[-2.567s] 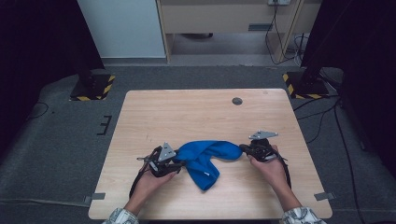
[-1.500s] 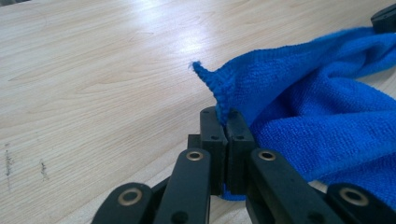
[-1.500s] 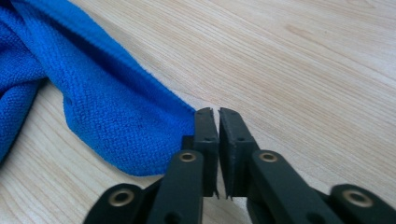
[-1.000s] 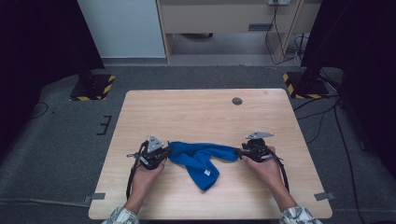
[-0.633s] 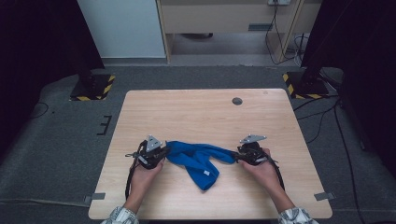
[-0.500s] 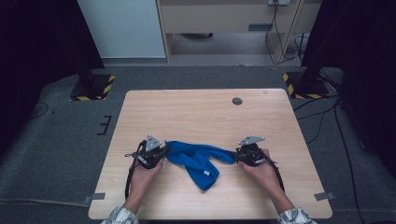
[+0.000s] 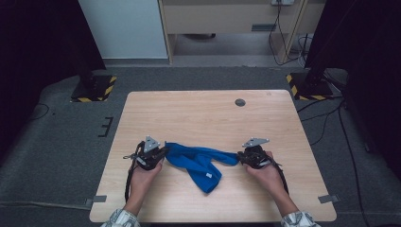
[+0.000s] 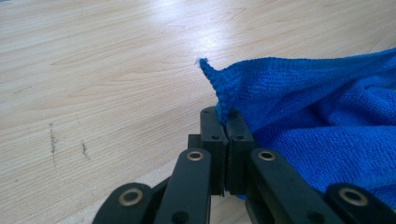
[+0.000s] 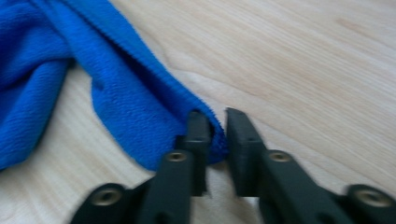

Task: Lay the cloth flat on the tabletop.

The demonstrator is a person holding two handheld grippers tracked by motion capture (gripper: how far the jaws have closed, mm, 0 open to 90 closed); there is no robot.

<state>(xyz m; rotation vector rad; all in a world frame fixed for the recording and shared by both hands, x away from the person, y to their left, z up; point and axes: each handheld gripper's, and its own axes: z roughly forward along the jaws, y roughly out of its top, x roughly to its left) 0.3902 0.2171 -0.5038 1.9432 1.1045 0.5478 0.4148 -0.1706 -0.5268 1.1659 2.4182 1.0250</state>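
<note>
The blue cloth (image 7: 198, 161) lies bunched on the desk (image 7: 208, 113) in the lower centre of the high view, stretched between the two grippers, with one fold hanging toward the lower edge of the frame.

Left gripper (image 7: 158, 153): at the cloth's left end. In the left gripper view, its fingers (image 8: 215, 135) are pressed together and clamp a corner of the cloth (image 8: 317, 121), whose tip stands up just above them.

Right gripper (image 7: 241, 157): at the cloth's right end. In the right gripper view, its fingers (image 9: 198, 135) have just been closing, with the hemmed edge of the cloth (image 9: 121, 93) between them. A narrow gap remains, and the cloth edge touches the finger at the left of that frame.

A small dark round inset (image 7: 240, 102) sits in the desk at the upper right, well apart from the cloth.
</note>
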